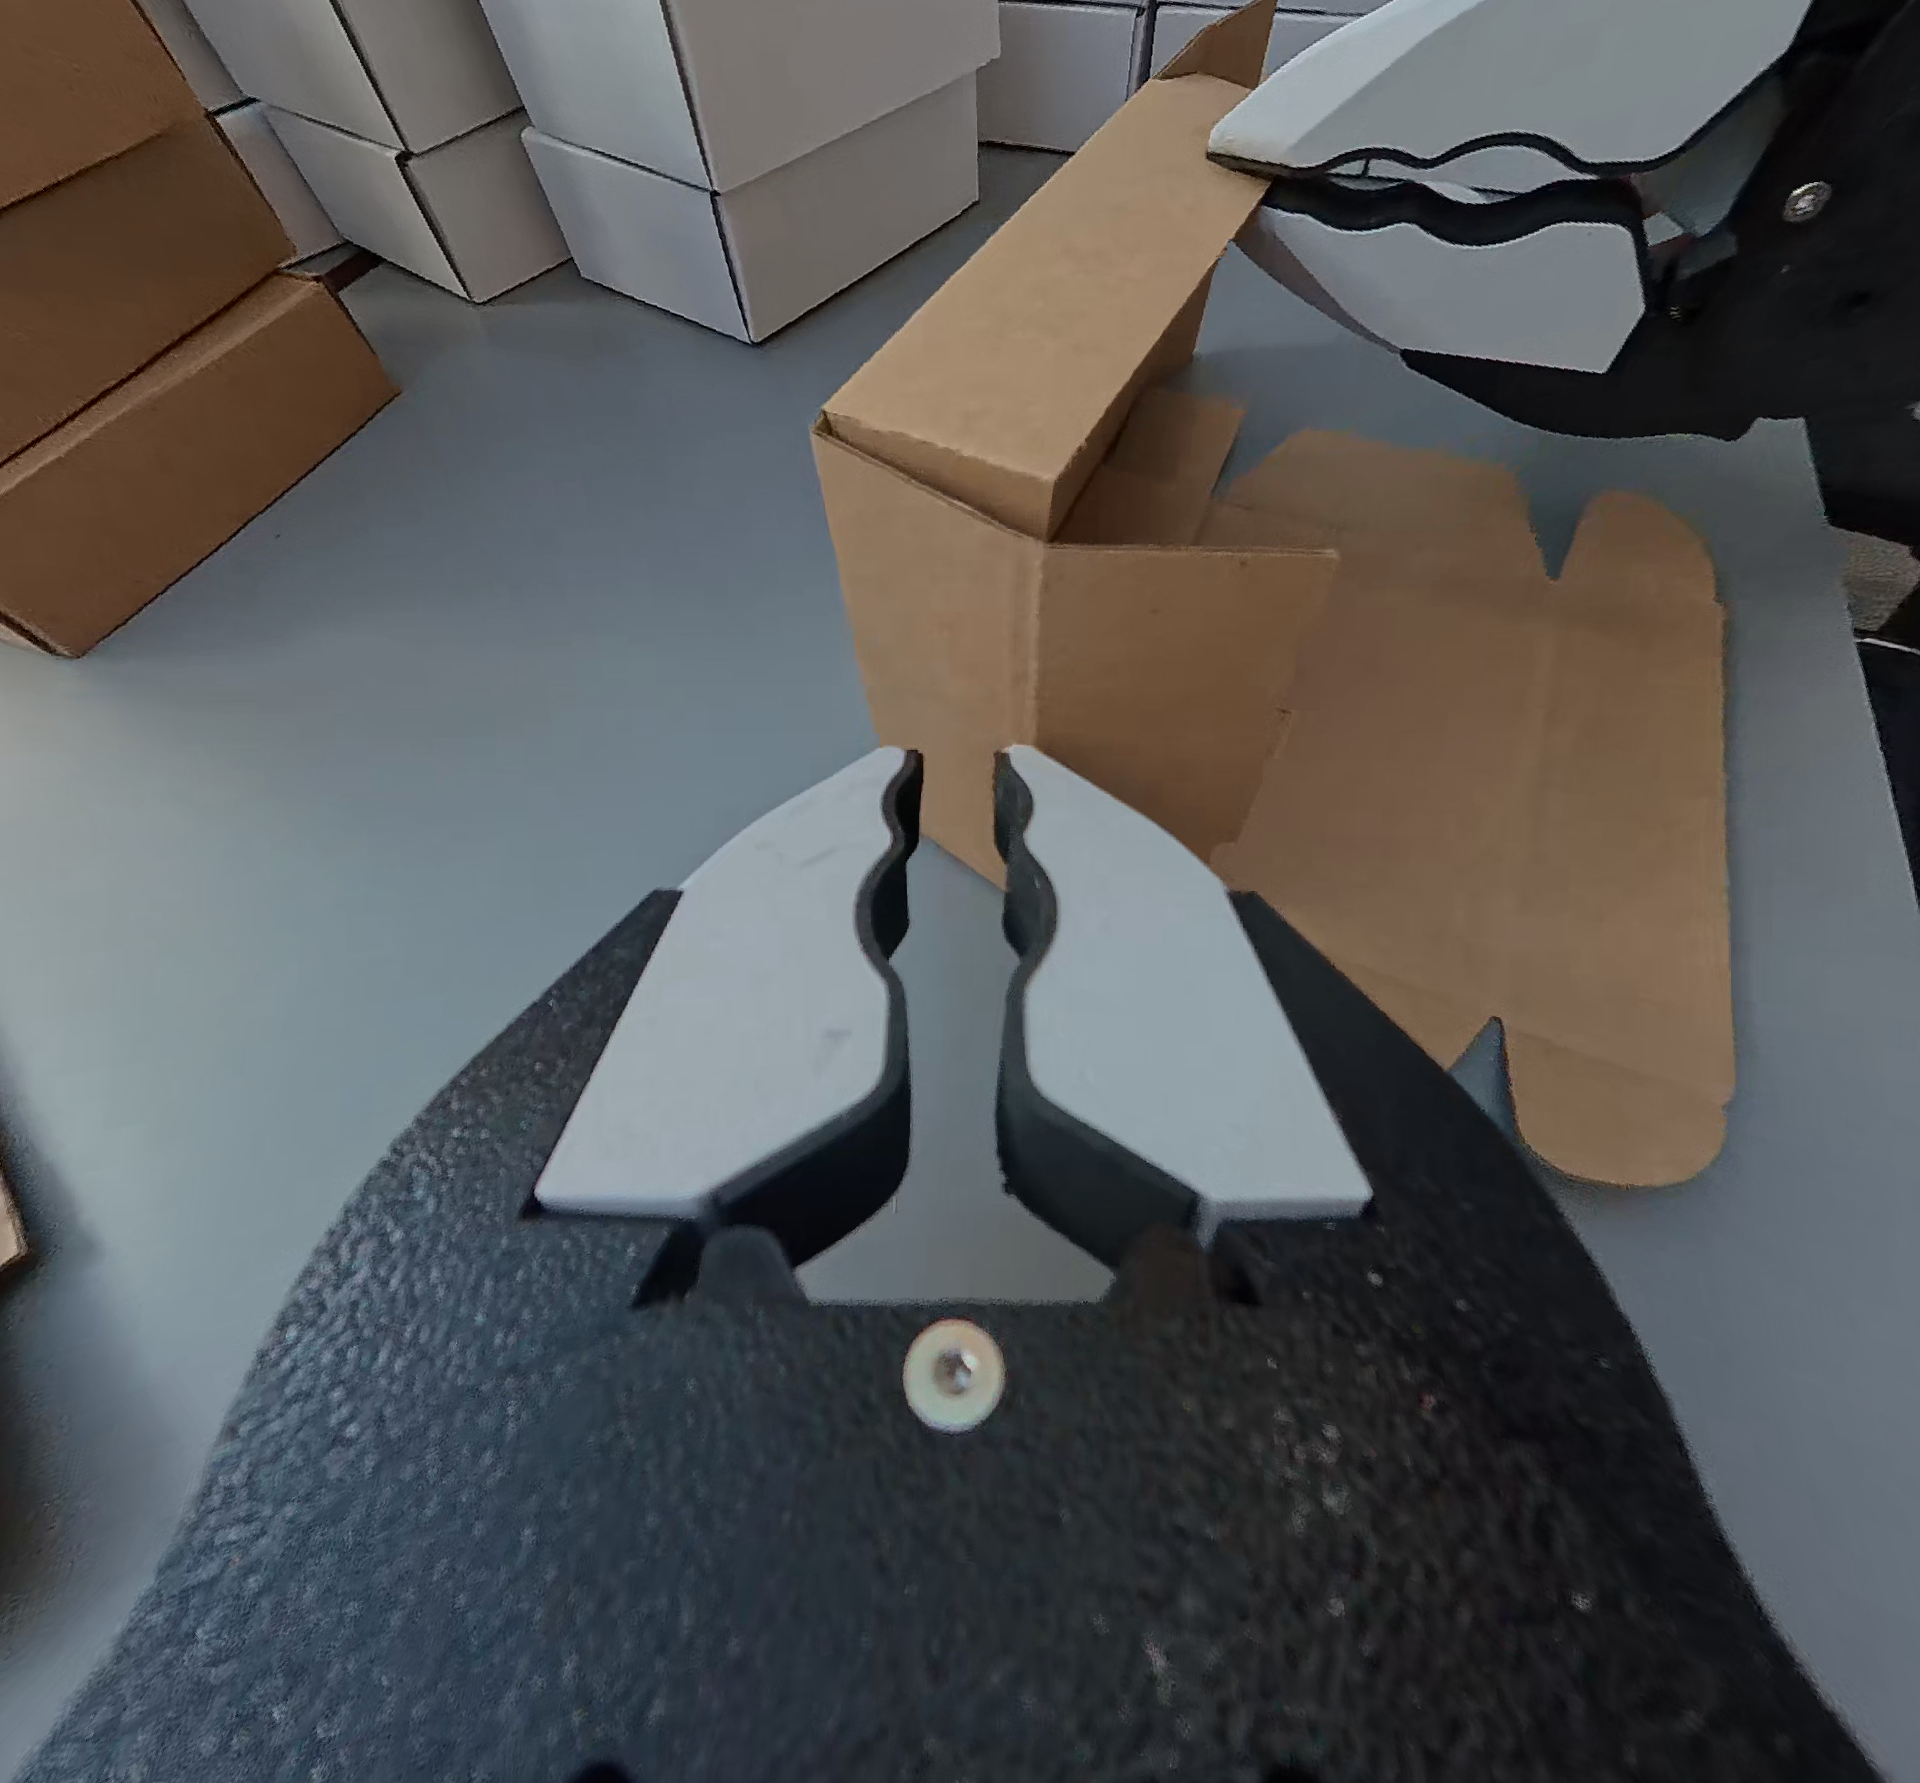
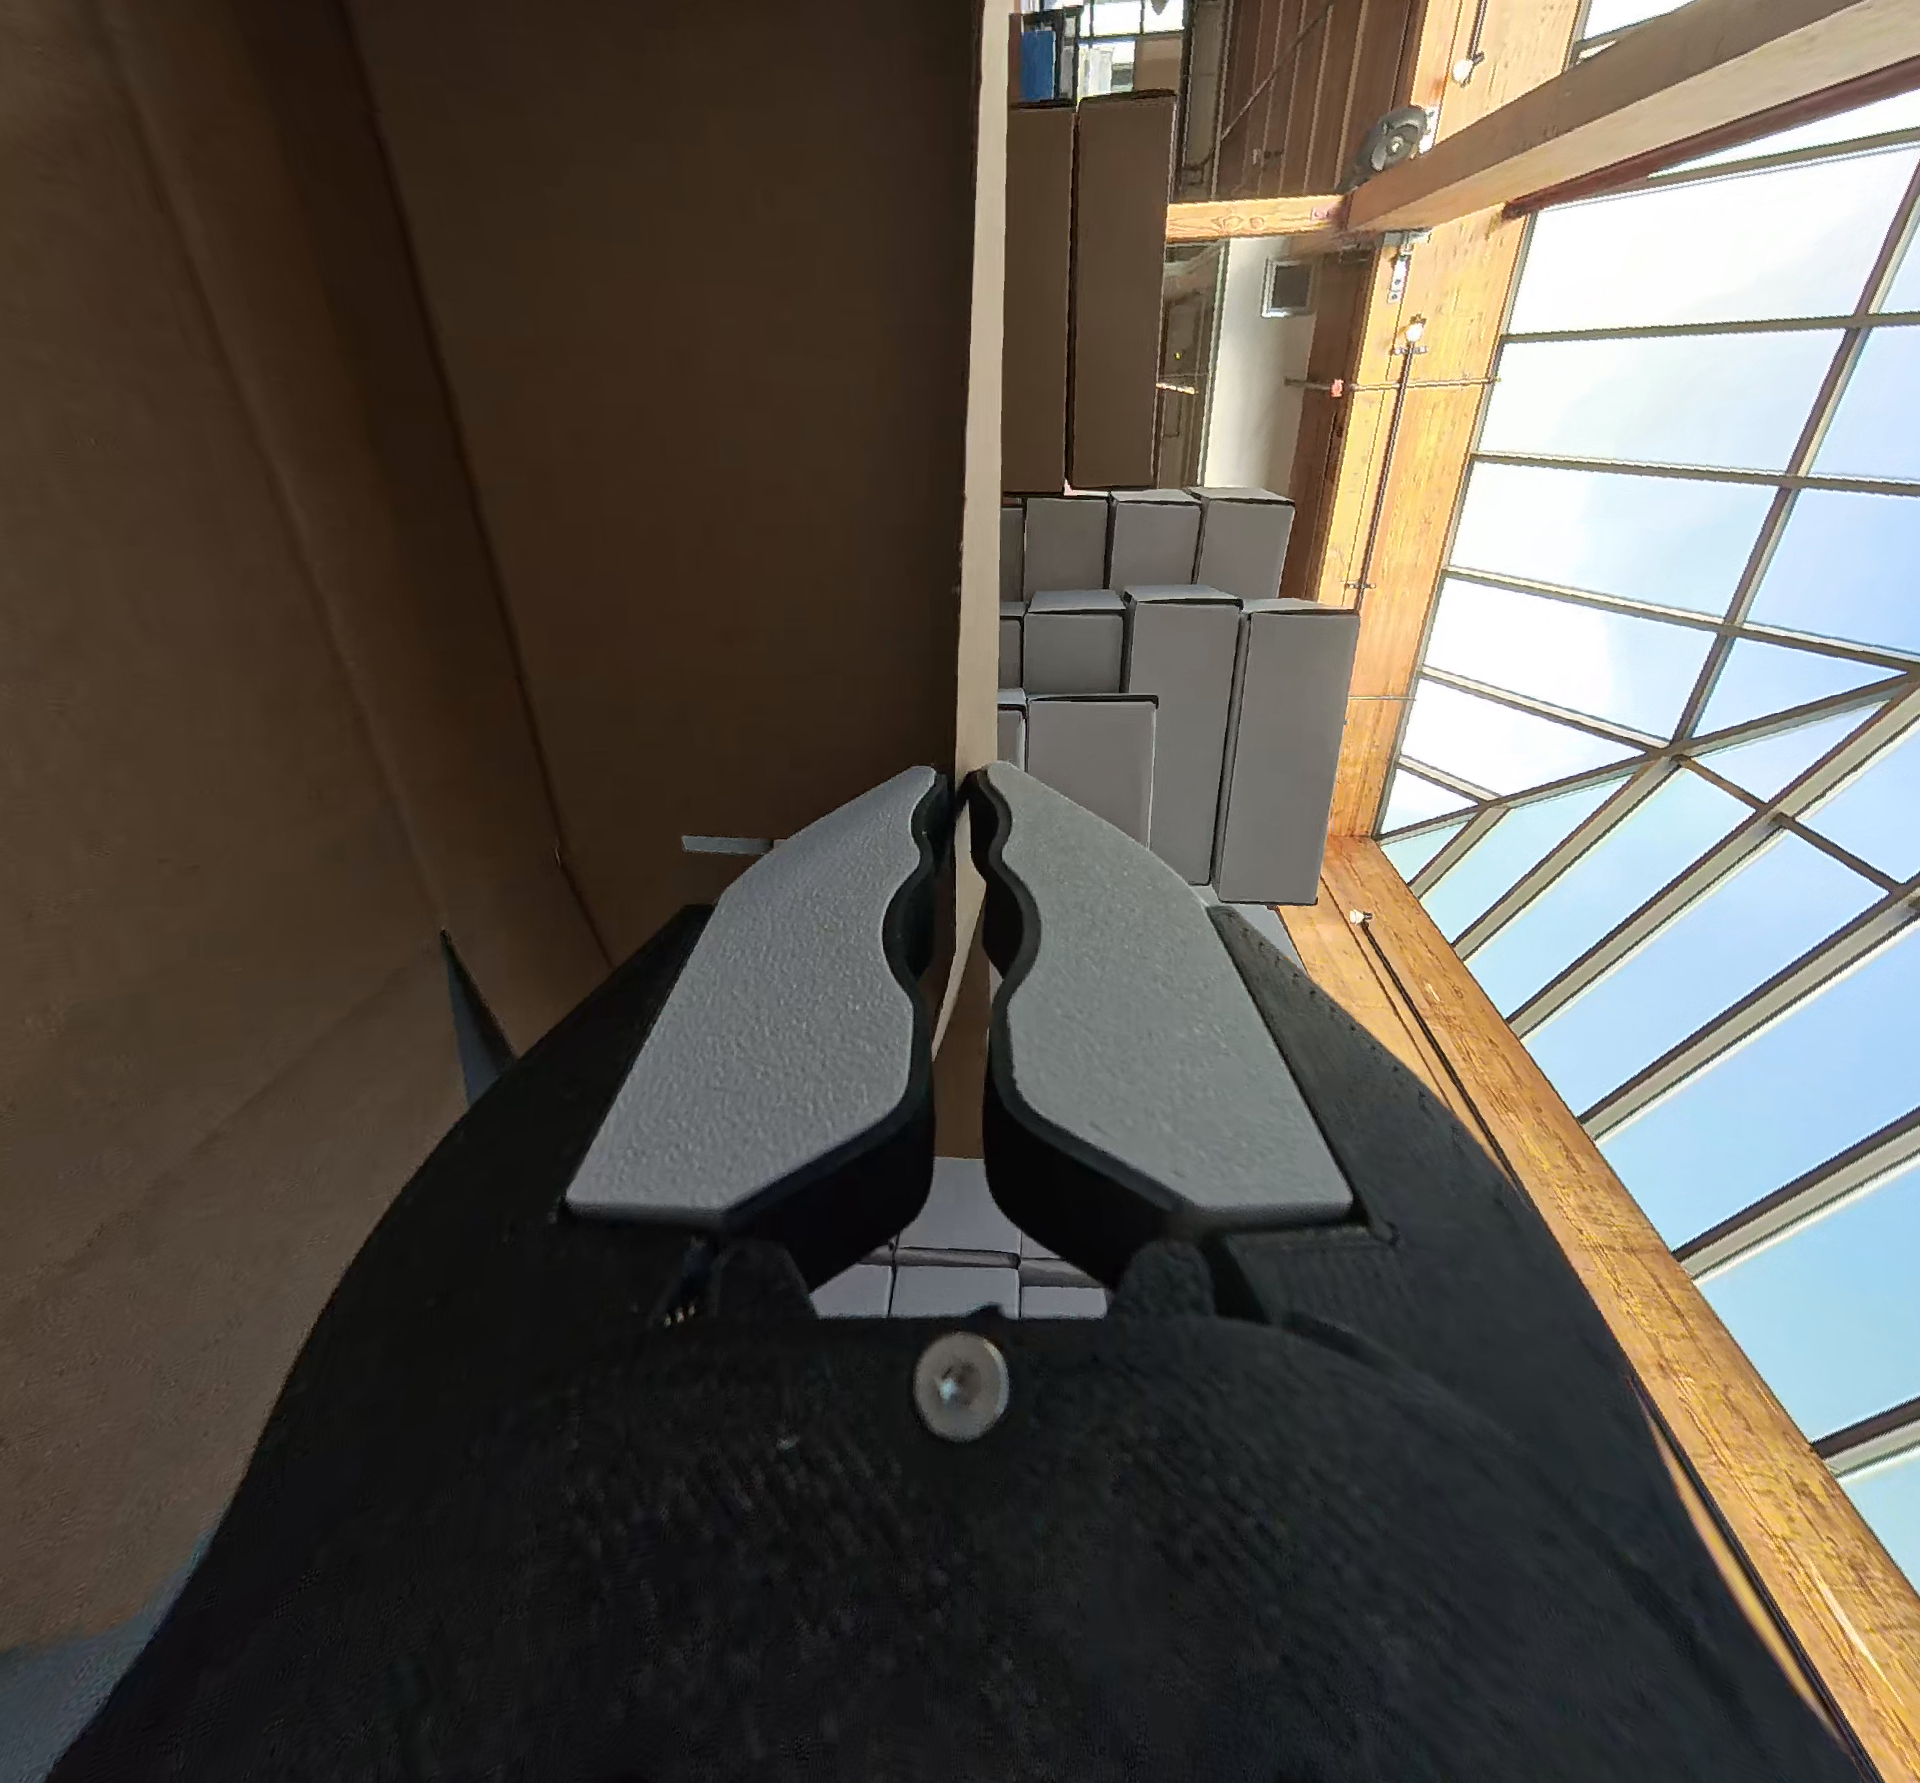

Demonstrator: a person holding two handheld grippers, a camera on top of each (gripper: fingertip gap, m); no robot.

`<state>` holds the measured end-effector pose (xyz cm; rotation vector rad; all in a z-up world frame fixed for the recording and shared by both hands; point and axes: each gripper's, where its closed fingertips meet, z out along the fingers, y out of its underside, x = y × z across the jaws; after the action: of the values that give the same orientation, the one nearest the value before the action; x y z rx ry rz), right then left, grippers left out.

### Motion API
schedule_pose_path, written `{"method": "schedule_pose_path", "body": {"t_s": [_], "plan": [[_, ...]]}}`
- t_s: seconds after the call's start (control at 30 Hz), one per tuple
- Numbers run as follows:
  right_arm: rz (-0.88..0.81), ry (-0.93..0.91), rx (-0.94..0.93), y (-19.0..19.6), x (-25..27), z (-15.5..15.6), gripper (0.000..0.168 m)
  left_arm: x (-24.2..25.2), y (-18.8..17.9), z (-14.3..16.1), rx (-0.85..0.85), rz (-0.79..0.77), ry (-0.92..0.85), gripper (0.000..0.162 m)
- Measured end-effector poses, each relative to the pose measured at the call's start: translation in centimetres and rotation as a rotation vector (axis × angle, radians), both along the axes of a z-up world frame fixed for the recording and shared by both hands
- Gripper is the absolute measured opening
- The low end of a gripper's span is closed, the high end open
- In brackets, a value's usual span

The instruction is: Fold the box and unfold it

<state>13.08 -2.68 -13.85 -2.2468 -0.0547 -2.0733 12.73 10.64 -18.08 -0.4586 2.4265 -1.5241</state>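
A brown cardboard box (image 1: pixel 987 611) stands partly folded on the grey table (image 1: pixel 468 642). One long wall is raised, and its lid panel (image 1: pixel 1507 798) lies flat to the right. My right gripper (image 1: pixel 1242 170) comes in from the upper right and is shut on the top far edge of the raised wall. In the right wrist view the right gripper (image 2: pixel 961 788) pinches the thin cardboard edge, and the box's inner face (image 2: pixel 520 486) fills the left. My left gripper (image 1: pixel 958 772) is slightly open and empty, just in front of the box's near end flap.
Stacks of white boxes (image 1: pixel 748 71) stand at the back of the table and also show in the right wrist view (image 2: pixel 1195 694). Brown boxes (image 1: pixel 135 383) are piled at the left. The table's right edge (image 1: pixel 1870 694) runs close to the flat panel.
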Motion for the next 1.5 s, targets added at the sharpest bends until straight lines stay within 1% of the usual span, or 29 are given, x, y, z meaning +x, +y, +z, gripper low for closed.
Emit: {"method": "schedule_pose_path", "body": {"t_s": [0.07, 0.2, 0.33, 0.5, 0.67, 0.8, 0.83, 1.0, 1.07, 1.17, 1.27, 1.37, 1.5], "plan": [[0.021, 0.025, 0.005, 0.0, 0.2, 0.0, 0.003, 0.0, 0.0, 0.0, -0.016, -0.022, 0.004, 0.020], [0.039, 0.082, 0.019, -0.1, 0.6, 0.1, 0.003, -0.4, -0.2, 0.1, -0.065, -0.084, 0.036, 0.020], [0.040, 0.099, -0.003, -0.1, 0.7, 0.1, 0.003, -0.9, -0.5, 1.2, -0.157, -0.128, 0.082, 0.020], [0.055, 0.096, -0.040, 0.0, 0.3, 0.0, 0.003, -1.9, -1.6, 1.1, -0.111, -0.149, 0.071, 0.021], [0.131, 0.119, 0.003, -0.1, 0.0, 0.1, 0.003, -1.4, -2.2, 0.9, -0.036, -0.064, 0.026, 0.026], [0.177, 0.187, 0.090, -0.1, 0.2, 0.0, 0.004, -0.8, -2.7, 0.8, -0.008, 0.019, 0.018, 0.035], [0.187, 0.206, 0.075, -0.1, 0.3, 0.0, 0.004, -0.6, -2.8, 0.8, 0.006, 0.036, 0.009, 0.038], [0.253, 0.321, 0.043, 0.0, 0.0, -0.2, 0.005, 0.7, -3.1, 0.6, 0.063, 0.133, -0.030, 0.037], [0.272, 0.344, 0.034, -0.1, 0.0, -0.3, 0.006, 1.2, -3.2, 0.5, 0.068, 0.144, -0.034, 0.037], [0.266, 0.323, -0.027, -0.1, -0.1, -0.5, 0.007, 2.0, -3.4, 0.4, 0.032, 0.152, -0.008, 0.035], [0.240, 0.253, -0.079, 0.1, -0.2, -0.6, 0.007, 2.9, -3.7, 0.3, -0.002, 0.185, 0.003, 0.036], [0.244, 0.267, 0.007, -0.1, 0.3, -0.5, 0.007, 3.5, -3.9, 0.2, 0.017, 0.187, -0.029, 0.036], [0.274, 0.406, 0.221, -0.4, 1.2, -0.2, 0.007, 4.5, -4.3, 0.1, 0.002, 0.206, 0.019, 0.035]]}}
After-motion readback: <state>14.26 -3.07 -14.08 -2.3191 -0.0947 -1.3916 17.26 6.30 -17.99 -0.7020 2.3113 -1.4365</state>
